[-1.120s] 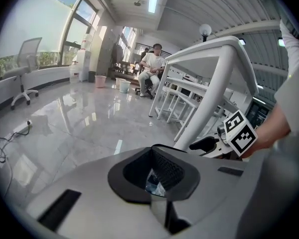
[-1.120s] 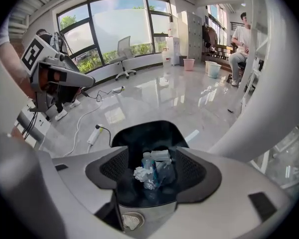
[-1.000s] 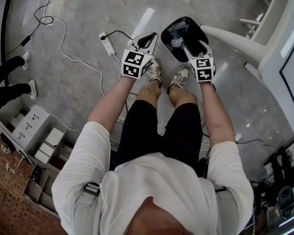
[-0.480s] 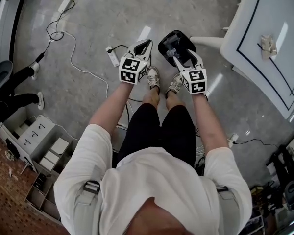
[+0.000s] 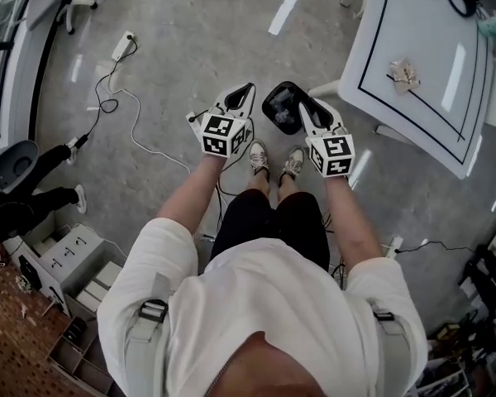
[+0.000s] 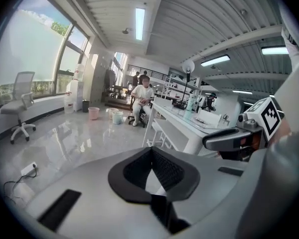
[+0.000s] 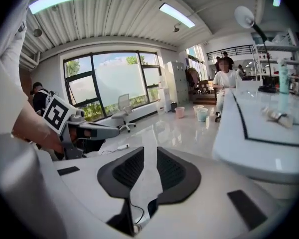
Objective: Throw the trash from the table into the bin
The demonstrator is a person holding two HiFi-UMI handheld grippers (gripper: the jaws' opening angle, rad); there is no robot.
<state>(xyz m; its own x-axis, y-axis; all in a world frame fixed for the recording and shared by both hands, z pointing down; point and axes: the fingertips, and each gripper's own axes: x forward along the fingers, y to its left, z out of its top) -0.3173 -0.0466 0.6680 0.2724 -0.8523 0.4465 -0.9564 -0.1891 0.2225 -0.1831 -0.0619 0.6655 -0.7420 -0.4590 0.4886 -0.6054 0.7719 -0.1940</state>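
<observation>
Left gripper (image 5: pixel 242 91) — jaws pressed together, empty. Right gripper (image 5: pixel 307 110) above black bin (image 5: pixel 279 108), jaws just closing, slim gap, nothing between. Crumpled wrapper (image 5: pixel 403 73) on white table (image 5: pixel 417 27) — well apart from both

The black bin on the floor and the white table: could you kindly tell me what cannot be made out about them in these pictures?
- Black round bin: head view, the right gripper, its empty jaws having just been closing, overlaps its rim; contents too small to name.
- Crumpled pale wrapper on the white table: too small in head view, blurred in right gripper view.
- Table's far end: cut off by head view's edge.
</observation>
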